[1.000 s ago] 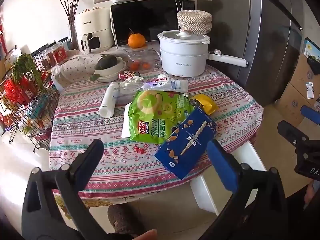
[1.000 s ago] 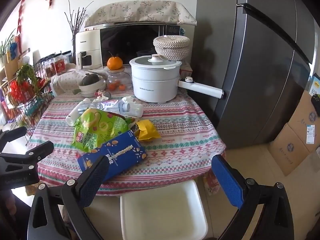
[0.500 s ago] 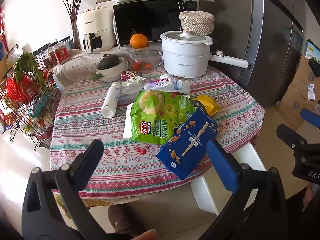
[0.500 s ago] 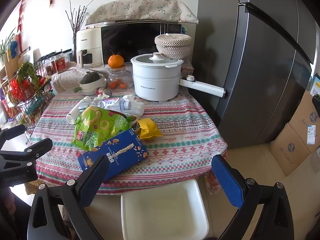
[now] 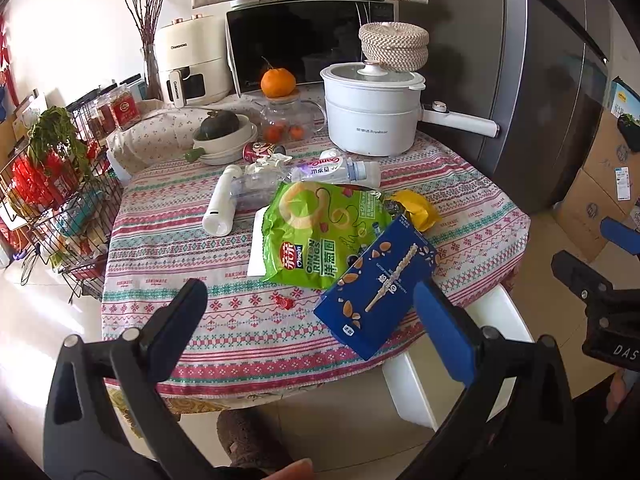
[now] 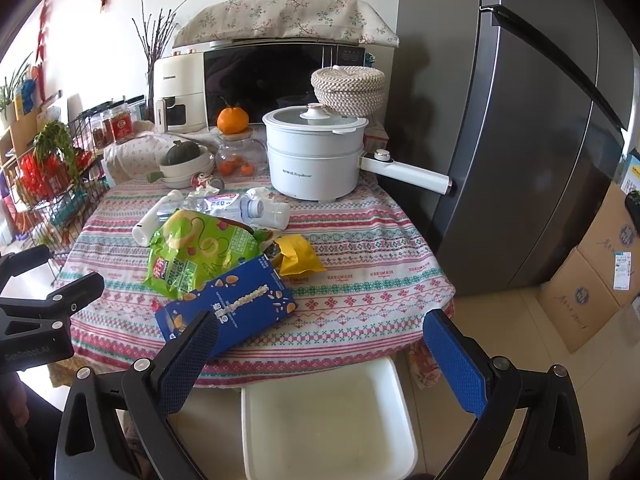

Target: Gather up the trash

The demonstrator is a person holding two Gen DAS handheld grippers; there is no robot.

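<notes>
Kitchen corner: a round table [image 5: 168,248] under a striped patterned cloth, pushed against a grey fridge [image 6: 520,120], with a microwave [image 5: 300,40], a white pot [image 5: 368,116] and an orange [image 5: 278,82] at the back. Trash heaped mid-table: green chip bag [image 5: 320,232], blue box [image 5: 380,288] overlapping its near corner, yellow wrapper [image 5: 416,208] just behind the box, clear bottle [image 5: 336,170] and white tube [image 5: 222,204] farther back, tiny red wrapper [image 5: 282,302] on the cloth. Left gripper [image 5: 312,320] spread wide and holding nothing; between its fingers, the red wrapper and the box's near end, with the right fingertip [image 5: 440,320] overlapping the box edge in view. Right gripper [image 6: 320,356] likewise gaping and empty, above a white bin [image 6: 328,420] standing at the table's near edge; box just ahead of its left fingertip [image 6: 188,360], chip bag beyond. Compared with a second ago: trash unmoved, both views nearly identical, table and items sitting marginally higher and farther right in frame, jaw spread the same.
</notes>
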